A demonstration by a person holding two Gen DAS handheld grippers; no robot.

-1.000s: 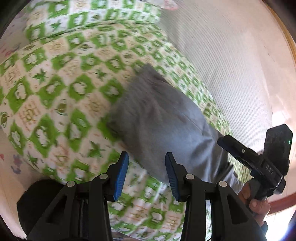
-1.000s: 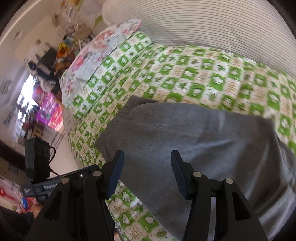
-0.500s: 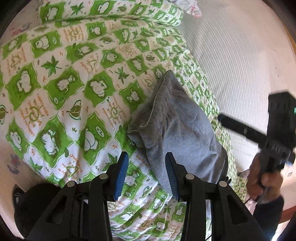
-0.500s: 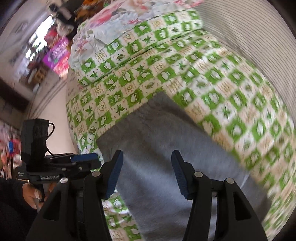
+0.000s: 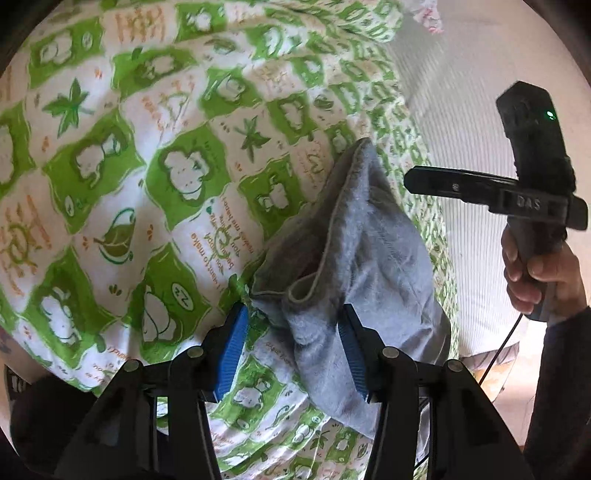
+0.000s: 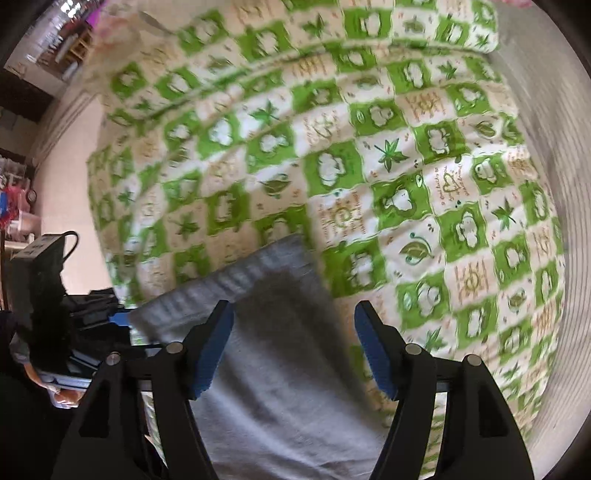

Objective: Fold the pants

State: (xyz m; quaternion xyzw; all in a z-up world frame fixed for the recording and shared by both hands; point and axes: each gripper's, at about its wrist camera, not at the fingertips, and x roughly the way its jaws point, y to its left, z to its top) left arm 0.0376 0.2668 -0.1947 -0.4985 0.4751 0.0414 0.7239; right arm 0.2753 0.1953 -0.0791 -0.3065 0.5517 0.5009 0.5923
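The grey pants (image 5: 362,251) lie on a green and white patterned bedspread (image 5: 122,173). In the left wrist view my left gripper (image 5: 291,350) is open, its blue pads on either side of the near waistband corner. My right gripper (image 5: 491,192) shows there at the right, held above the pants, open. In the right wrist view the right gripper (image 6: 295,350) is open over the far end of the pants (image 6: 280,354), and the left gripper (image 6: 92,314) shows at the left edge.
The bedspread (image 6: 406,166) covers most of the bed, with a striped white sheet (image 5: 454,103) beside it. A floral pillow corner (image 5: 428,18) lies at the top. The floor and room clutter (image 6: 22,206) lie past the bed's left side.
Both grippers have dropped closer to the bed. The left gripper has closed in on the near corner of the pants. The right gripper has swung toward the far edge of the pants.
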